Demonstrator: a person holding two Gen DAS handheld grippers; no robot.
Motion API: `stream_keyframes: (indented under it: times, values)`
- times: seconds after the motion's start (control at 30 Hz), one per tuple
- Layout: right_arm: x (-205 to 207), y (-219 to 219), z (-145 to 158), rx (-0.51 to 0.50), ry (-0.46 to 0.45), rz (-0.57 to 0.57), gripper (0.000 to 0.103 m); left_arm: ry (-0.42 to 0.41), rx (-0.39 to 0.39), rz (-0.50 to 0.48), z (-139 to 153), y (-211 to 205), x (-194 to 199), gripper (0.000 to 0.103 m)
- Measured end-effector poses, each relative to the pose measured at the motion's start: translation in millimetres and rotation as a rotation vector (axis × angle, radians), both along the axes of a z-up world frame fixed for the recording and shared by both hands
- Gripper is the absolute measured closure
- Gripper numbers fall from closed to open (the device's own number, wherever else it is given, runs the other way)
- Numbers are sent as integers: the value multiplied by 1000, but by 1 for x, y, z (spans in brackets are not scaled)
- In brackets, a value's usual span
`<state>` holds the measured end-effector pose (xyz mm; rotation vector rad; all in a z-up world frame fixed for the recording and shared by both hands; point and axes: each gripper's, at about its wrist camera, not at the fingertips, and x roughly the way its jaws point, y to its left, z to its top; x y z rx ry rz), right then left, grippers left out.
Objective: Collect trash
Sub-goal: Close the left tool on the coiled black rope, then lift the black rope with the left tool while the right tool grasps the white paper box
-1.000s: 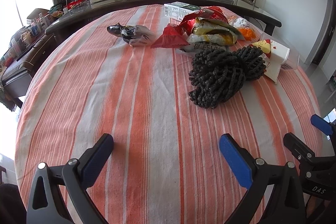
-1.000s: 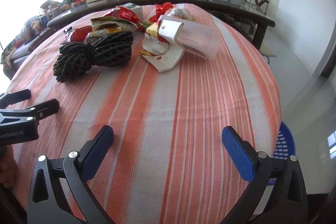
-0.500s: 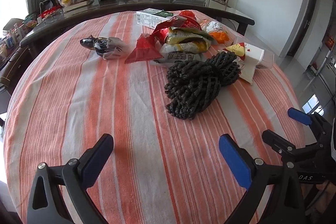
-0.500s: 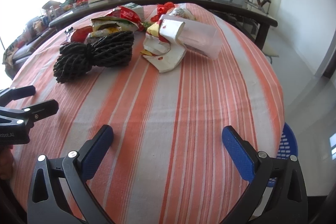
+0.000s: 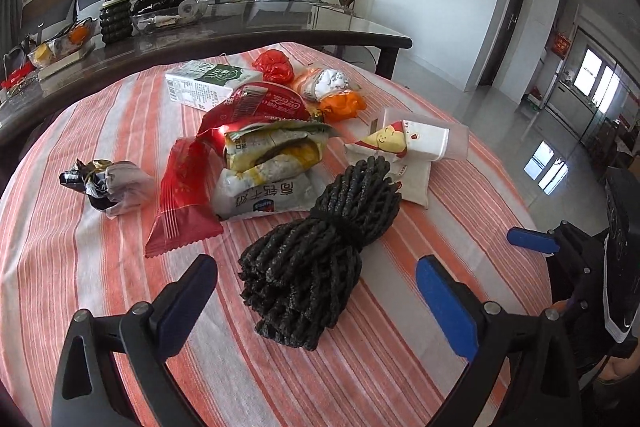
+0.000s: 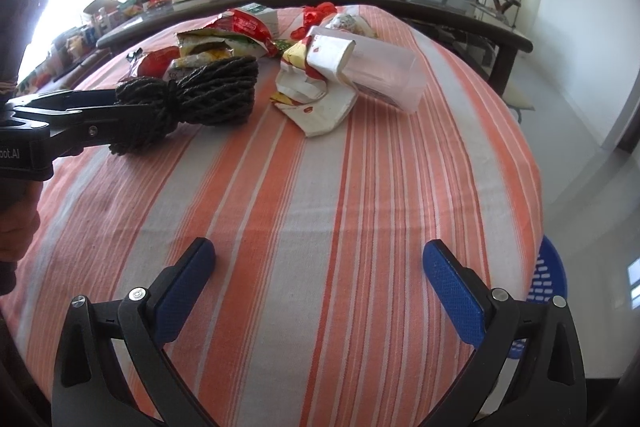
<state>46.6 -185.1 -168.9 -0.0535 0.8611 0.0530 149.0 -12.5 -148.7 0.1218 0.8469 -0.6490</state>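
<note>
Trash lies on a round table with an orange-striped cloth. A black foam net bundle lies right in front of my left gripper, which is open with the bundle's near end between its fingers, not touching. Behind it are a red snack wrapper, yellow and white snack bags, a crumpled silver wrapper, a milk carton and a white paper bag. My right gripper is open and empty over bare cloth. The bundle also shows in the right wrist view.
A clear plastic cup lies on its side by the paper bag. A blue basket stands on the floor past the table's right edge. A dark long table with clutter stands behind. Orange and red bags lie at the far side.
My left gripper has moved forward and right, up to the black net bundle, which now sits between its open fingers. My right gripper has barely moved.
</note>
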Motion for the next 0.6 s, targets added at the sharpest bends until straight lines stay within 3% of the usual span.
stream_keyframes:
  times: [0.03,0.07,0.13,0.23,0.5,0.6]
  values:
    - [0,0,0,1,0,2,0,1,4,-10,-1,-2,0,24]
    - [0,0,0,1,0,5,0,4,10,-16,-1,-3,0,31]
    - [-1,0,0,3,0,14,0,11,7,-27,-3,-5,-2,53]
    - [-1,-1,0,6,8,30,0,2,-2,-19,-1,-3,-11,60]
    - [-6,-15,7,97,24,61,1,22,13,48,7,13,-56,57]
    - [-3,-27,15,137,6,42,0,38,7,16,9,14,-69,44]
